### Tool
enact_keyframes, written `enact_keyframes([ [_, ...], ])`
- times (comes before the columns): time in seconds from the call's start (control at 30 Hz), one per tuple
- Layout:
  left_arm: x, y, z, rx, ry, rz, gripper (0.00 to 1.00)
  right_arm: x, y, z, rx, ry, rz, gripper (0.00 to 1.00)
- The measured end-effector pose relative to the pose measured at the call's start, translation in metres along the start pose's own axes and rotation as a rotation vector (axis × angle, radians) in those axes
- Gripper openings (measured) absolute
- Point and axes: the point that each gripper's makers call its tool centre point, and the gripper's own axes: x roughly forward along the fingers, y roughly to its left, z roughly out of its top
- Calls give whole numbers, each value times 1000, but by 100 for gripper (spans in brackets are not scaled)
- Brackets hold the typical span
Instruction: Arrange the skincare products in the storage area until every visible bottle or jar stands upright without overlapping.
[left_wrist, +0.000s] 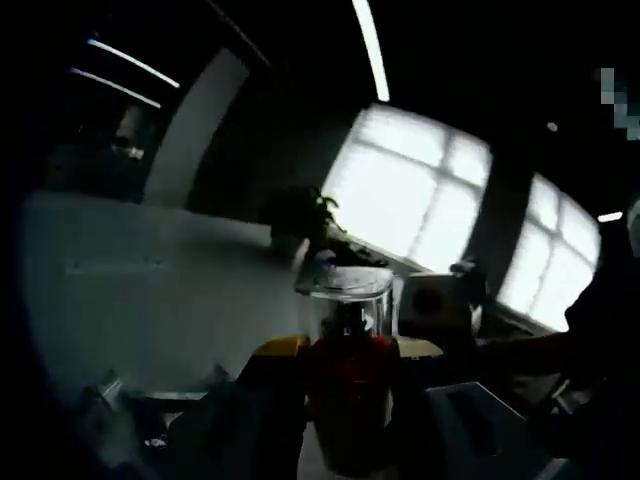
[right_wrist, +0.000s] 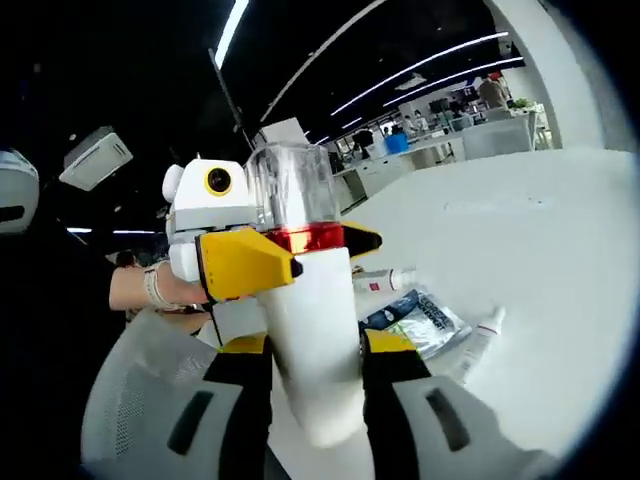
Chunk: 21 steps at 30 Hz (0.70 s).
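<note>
Skincare bottle (right_wrist: 310, 330), white body with a red metallic band and a clear cap, is lifted off the surface (right_wrist: 520, 270), caught between both hand-held grippers. In the right gripper view the right hand-held gripper (right_wrist: 316, 395) has its yellow-tipped jaws closed around the lower white body, bottle running from 6 o'clock up toward 12. The left hand-held gripper (right_wrist: 285, 250) comes in from 9 o'clock and pinches the bottle at the red band just under the cap. A person's hand (right_wrist: 150, 290) sits behind it.

In the left gripper view the same bottle (left_wrist: 345, 360) sits at 6 o'clock between the left hand-held gripper (left_wrist: 345, 350) jaws, clear cap toward 12; the frame is very dark and I cannot make out the jaw edges well, but they appear clamped on the red band.

Progress: early to middle, as a judgement. One bottle is in hand and not yet stood on the surface. At 4 to 5 o'clock in the right gripper view several products lie flat: a white tube (right_wrist: 480, 340), a small white bottle with a red label (right_wrist: 380, 280) on its side, and a blue-and-silver sachet (right_wrist: 420, 325) that touches or overlaps a neighbour. None of these stands upright. Left to do: set the held bottle upright on a bare part of the surface, then right the lying items and space them apart. Storage area itself cannot be identified.
</note>
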Motion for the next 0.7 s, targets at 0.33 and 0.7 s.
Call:
enact_keyframes([
  [0.33, 23, 3, -10, 70, 37, -5, 27, -12, -36, -13, -122, 59, -165, 36],
  [0.7, 35, 11, -38, 194, 161, 5, 27, -1, -58, -38, -192, 84, -191, 34],
])
